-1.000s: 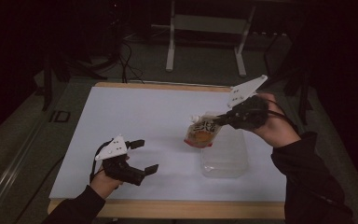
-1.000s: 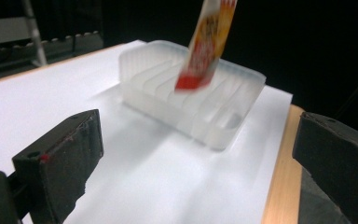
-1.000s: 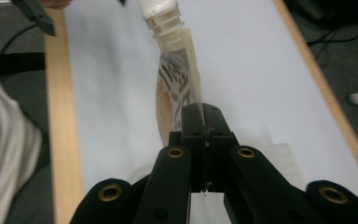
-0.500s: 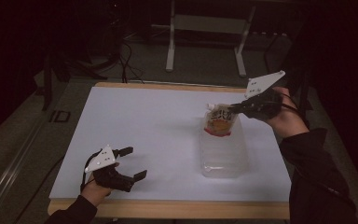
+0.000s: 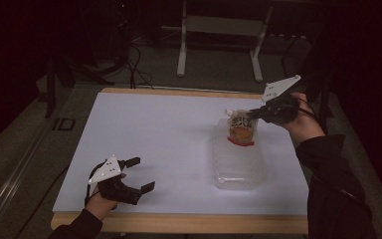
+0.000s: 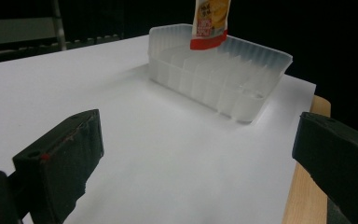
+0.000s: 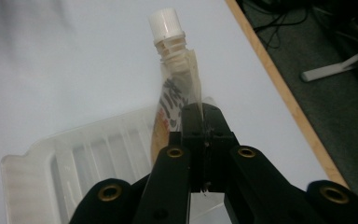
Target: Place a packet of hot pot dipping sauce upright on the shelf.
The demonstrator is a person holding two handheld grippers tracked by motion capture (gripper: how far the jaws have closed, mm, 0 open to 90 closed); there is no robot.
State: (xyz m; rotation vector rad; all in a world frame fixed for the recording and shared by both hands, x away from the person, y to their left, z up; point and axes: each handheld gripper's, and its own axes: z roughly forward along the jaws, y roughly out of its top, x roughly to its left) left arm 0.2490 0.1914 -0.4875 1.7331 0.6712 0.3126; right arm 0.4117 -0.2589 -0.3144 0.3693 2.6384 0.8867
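Near the front-left corner of the white table (image 5: pixel 169 134), the left gripper (image 5: pixel 140 174) rests low with its jaws spread wide, holding nothing. Right of it lies a clear ribbed plastic tray (image 5: pixel 238 167). Above the tray's far end, the right gripper (image 5: pixel 252 115) hangs clamped on a white-capped orange spouted pouch (image 5: pixel 241 129).

A tray (image 5: pixel 238 167) lies on the bench (image 5: pixel 169 129) toward its right edge. A pouch (image 5: pixel 242 129), hanging from the right tongs (image 5: pixel 252 115), is over the tray's far end. The left tongs (image 5: pixel 140 174) sit near the front left corner.
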